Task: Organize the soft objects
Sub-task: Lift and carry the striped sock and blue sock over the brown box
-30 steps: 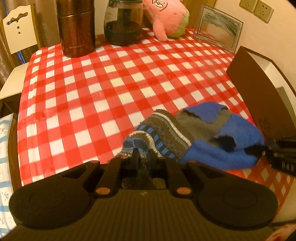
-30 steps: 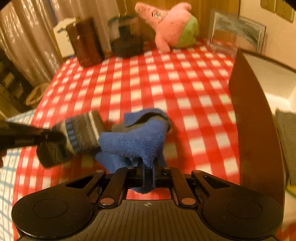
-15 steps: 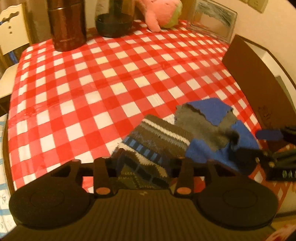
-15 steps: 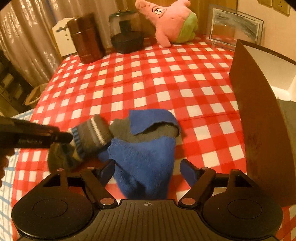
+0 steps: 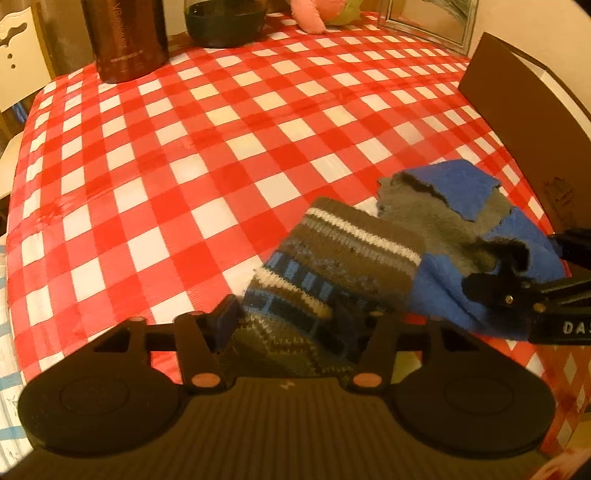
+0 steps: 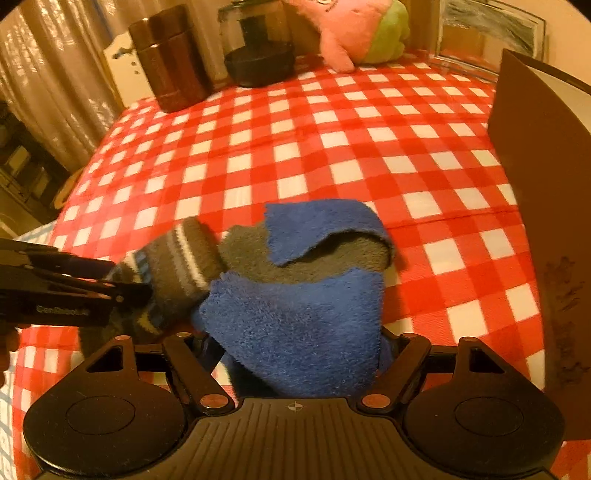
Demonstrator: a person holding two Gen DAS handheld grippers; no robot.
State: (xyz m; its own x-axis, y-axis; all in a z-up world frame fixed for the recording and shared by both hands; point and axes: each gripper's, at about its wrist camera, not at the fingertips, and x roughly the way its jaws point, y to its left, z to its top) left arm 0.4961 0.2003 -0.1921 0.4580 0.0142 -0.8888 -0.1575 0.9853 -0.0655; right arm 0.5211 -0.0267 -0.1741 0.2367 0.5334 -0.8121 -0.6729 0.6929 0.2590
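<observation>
A brown striped knit sock (image 5: pixel 343 251) and a blue and grey fleece sock (image 5: pixel 458 188) lie side by side, touching, on the red and white checked tablecloth (image 5: pixel 184 147). My left gripper (image 5: pixel 286 323) straddles the near end of the striped sock; its jaws are closing with the sock between them, and no firm squeeze shows. My right gripper (image 6: pixel 297 347) straddles the near end of the blue sock (image 6: pixel 295 317), its jaws closing as well, the fingers still wide of the cloth. The left gripper (image 6: pixel 110 288) shows at the left of the right wrist view, beside the striped sock (image 6: pixel 181 258).
A brown canister (image 5: pixel 125 37) and a dark glass jar (image 5: pixel 225 18) stand at the far edge. A pink plush toy (image 6: pixel 354 29) and a picture frame (image 6: pixel 491 33) are behind. A tall brown box wall (image 6: pixel 535 147) rises on the right. A white chair (image 5: pixel 18 44) is at left.
Both grippers were shut on the socks a second ago. Their jaws have since spread, the socks now rest on the cloth, and both grippers have sunk toward the table.
</observation>
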